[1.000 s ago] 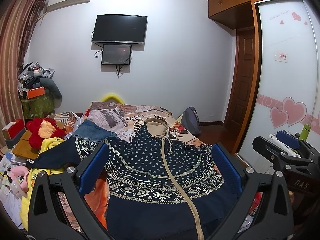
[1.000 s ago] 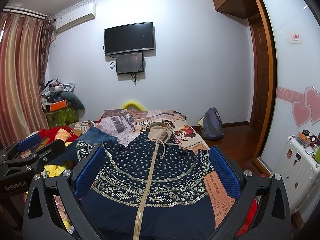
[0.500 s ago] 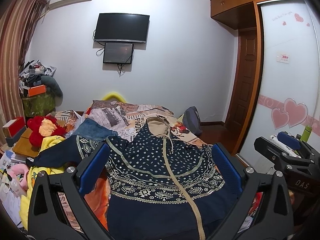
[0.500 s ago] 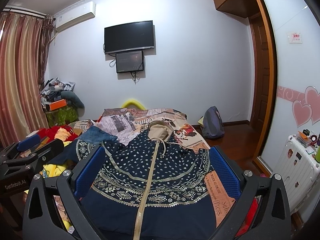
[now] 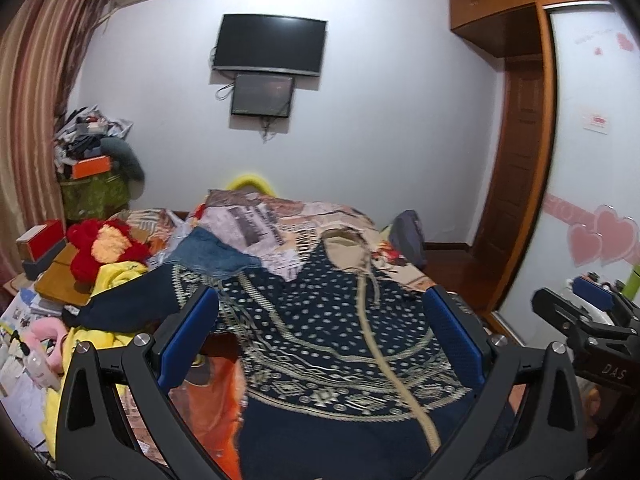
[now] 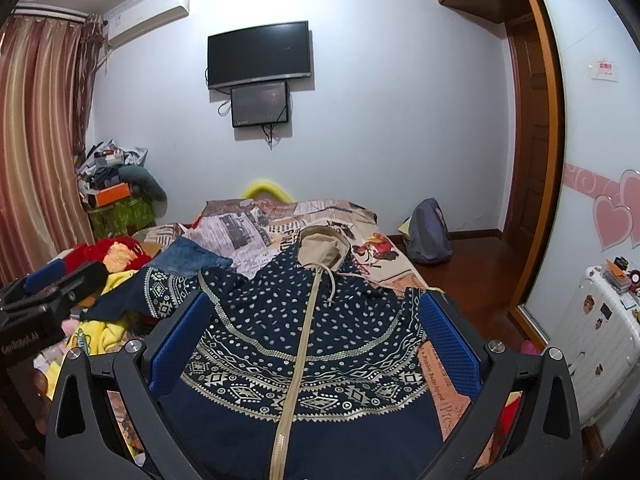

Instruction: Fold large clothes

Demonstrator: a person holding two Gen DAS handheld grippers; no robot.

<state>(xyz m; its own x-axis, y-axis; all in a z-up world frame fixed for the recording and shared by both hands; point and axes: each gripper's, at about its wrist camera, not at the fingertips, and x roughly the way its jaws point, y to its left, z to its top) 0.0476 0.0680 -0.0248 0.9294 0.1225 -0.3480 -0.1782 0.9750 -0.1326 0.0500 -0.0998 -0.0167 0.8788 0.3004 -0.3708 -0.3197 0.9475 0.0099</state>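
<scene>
Claws, left (image 5: pixel 320 344) and right (image 6: pixel 312 344), hover spread apart, empty, above the flattened navy hooded jacket (image 6: pixel 304 332) at lower centre, ready for folding.

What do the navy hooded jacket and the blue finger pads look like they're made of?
Navy hooded jacket: soft, matte fabric, probably knit or fleece; it drapes and wrinkles, with a pale printed or woven pattern. Blue pads on the right gripper's fingers: likely rubber, with a dotted, grippy texture.

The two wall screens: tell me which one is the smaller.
The lower screen, mounted directly beneath the wide black TV. It is narrower, shows a faint reddish reflection, and has cables dangling under it.
</scene>
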